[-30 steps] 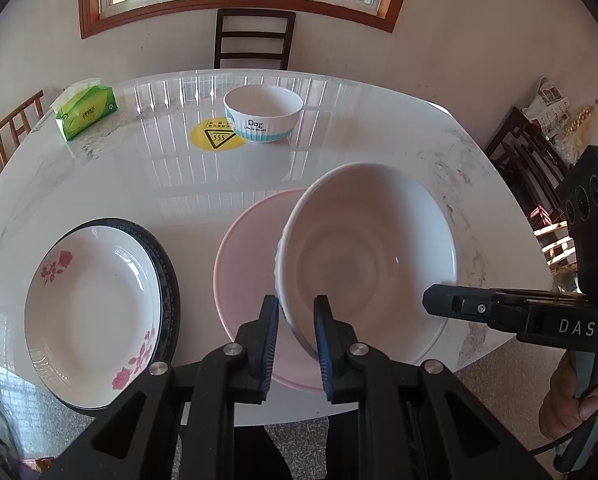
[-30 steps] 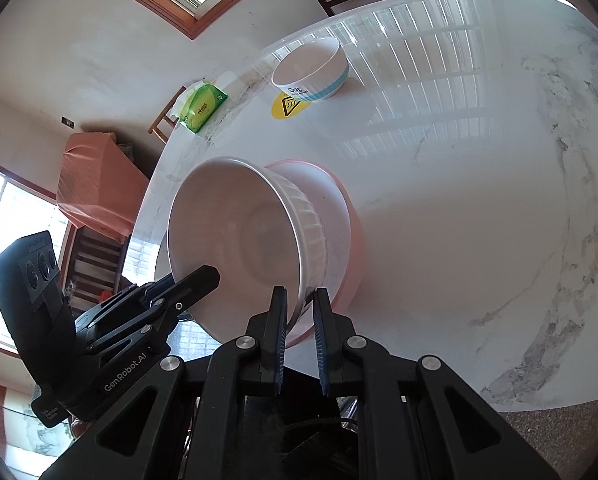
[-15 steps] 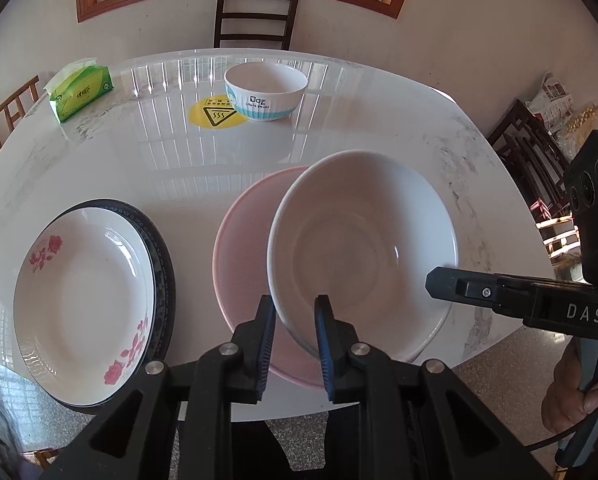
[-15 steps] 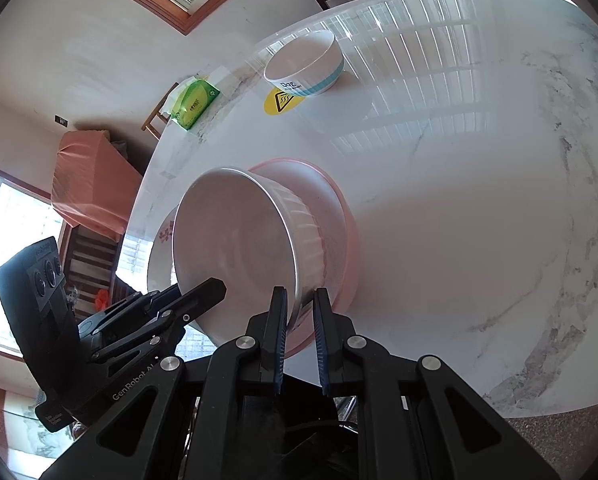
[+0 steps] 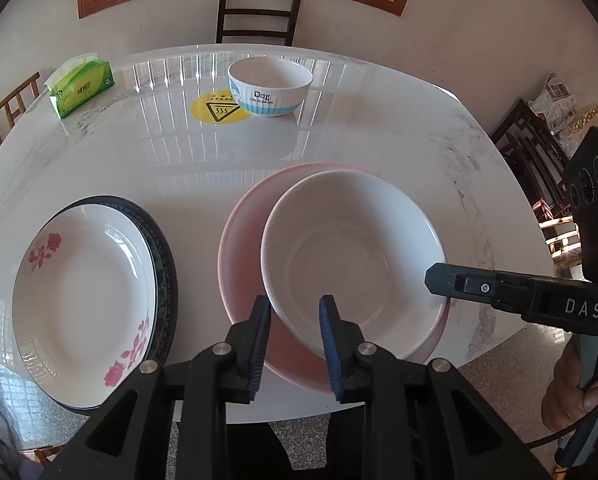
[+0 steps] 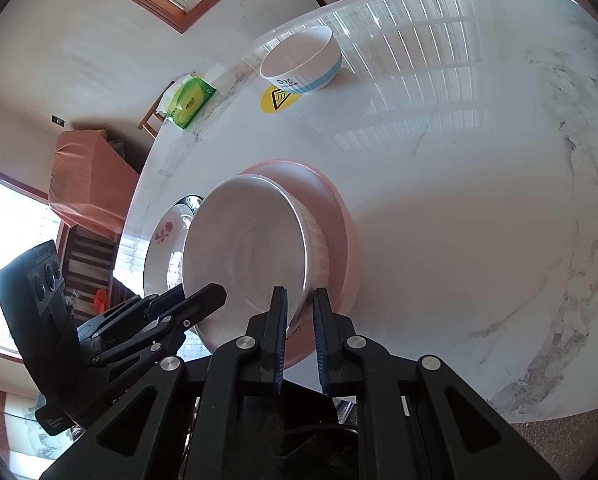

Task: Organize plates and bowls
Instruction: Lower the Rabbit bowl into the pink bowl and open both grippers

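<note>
Seating white bowl [image 5: 351, 256] in pink bowl [image 5: 243, 256] at table [image 5: 179, 168] near edge: left gripper [image 5: 293, 320] jaws apart, right gripper [image 6: 299, 312] clamped on rim; release level, centred

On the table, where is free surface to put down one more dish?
Bare marble lies between the yellow sticker, the flowered plate and the pink plate. The right side beyond the pink plate is also bare. The near edge is crowded: both plates, the white bowl and both claws.

Bare marble table [image 5: 339, 152] between pink plate [image 5: 239, 248] and far small bowl [image 5: 270, 87]; flowered plate [image 5: 83, 300] blocks left side.
</note>
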